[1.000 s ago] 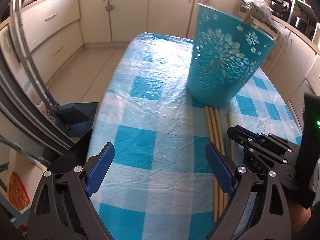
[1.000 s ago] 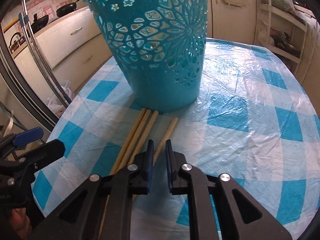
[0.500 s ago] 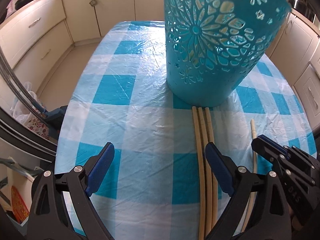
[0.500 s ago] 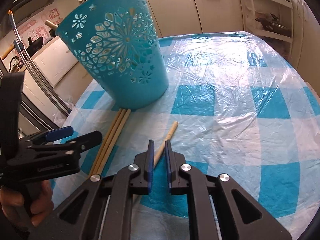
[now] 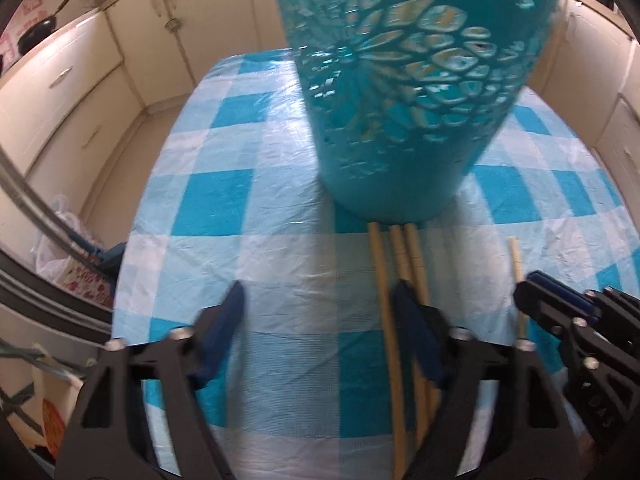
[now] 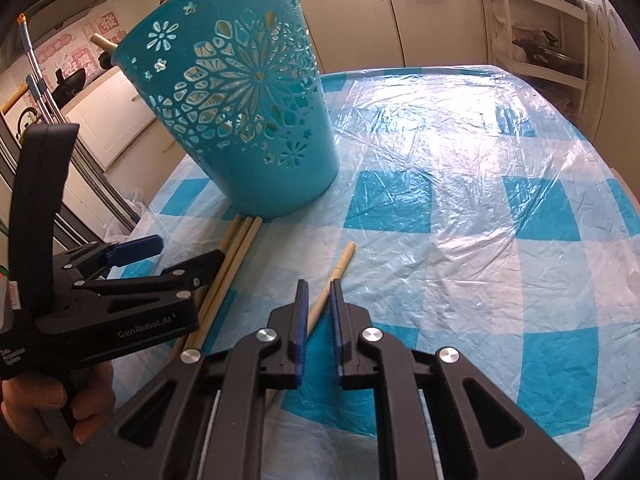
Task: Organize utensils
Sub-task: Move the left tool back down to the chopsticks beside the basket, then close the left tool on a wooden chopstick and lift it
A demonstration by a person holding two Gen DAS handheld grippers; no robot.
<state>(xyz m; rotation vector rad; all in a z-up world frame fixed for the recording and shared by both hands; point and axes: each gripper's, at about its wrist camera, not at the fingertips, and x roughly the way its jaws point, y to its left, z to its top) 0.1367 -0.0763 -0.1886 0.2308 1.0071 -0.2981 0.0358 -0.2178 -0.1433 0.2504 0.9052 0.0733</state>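
The left gripper [image 5: 320, 298] hangs over the checked blue-and-white tablecloth [image 5: 208, 208] with its jaws part-way apart; they have just been closing, and nothing but cloth lies between them. Its right-hand finger sits above a bundle of three bamboo sticks [image 5: 386, 312], which run lengthwise away from it, side by side and touching one another. Whether that finger actually touches the sticks is hard to tell, as this view is blurred.

The right gripper [image 6: 318, 292] has its jaws drawn nearly together, with only a narrow slot left. A single bamboo stick [image 6: 340, 266] lies on the cloth just under that slot and points away, up and to the right; the pads do not visibly press on it. To this gripper's left, the left gripper's black body is held in a hand [image 6: 60, 404], and the three sticks pass under its front fingers.

Just beyond the far ends of the three sticks stands a teal plastic basket [image 6: 248, 120], upright, with flower-shaped cut-outs in its wall; the stick tips reach its base. The single stick ends short of the basket, off to its right. Behind the table run cream kitchen cabinets [image 5: 80, 92].
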